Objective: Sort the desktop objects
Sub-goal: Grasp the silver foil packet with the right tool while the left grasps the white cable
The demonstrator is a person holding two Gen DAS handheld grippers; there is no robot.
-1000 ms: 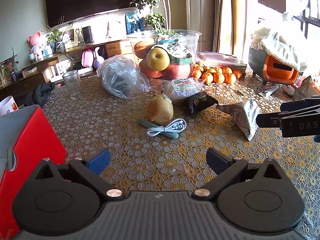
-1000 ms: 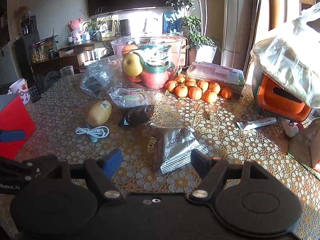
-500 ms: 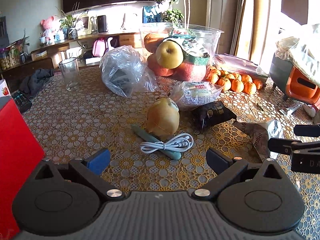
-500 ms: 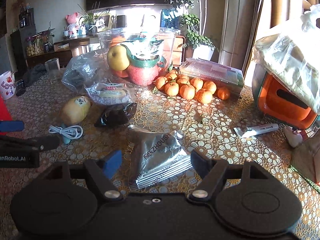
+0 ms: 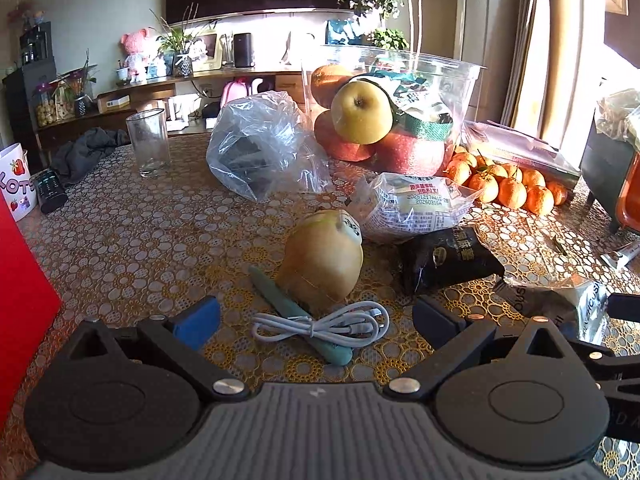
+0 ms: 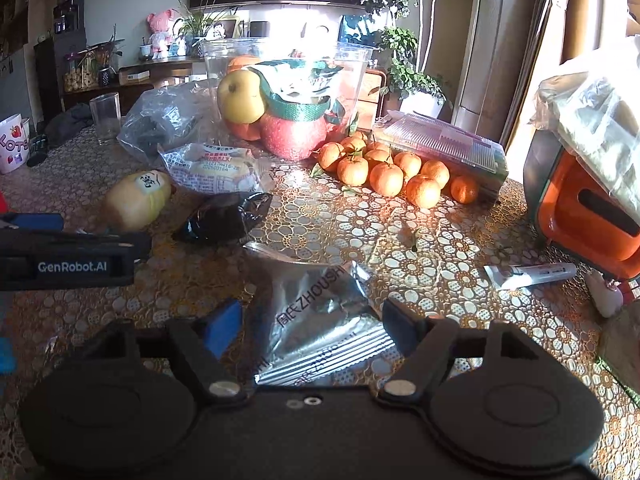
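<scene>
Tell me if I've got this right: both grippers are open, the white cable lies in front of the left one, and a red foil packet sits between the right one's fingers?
Nearly. The foil packet is silver, not red, as the right wrist view shows. The left gripper and right gripper are open, and the white cable lies before the left one.

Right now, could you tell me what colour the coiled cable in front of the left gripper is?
The coiled cable is white, clearest in the left wrist view.

Strong sunlight enters from the right-hand window [image 5: 536,60]; glare whitens the far shelf [image 6: 288,20]; left corners sit dim; fisheye bending curves the edges; foreground stays sharp.
</scene>
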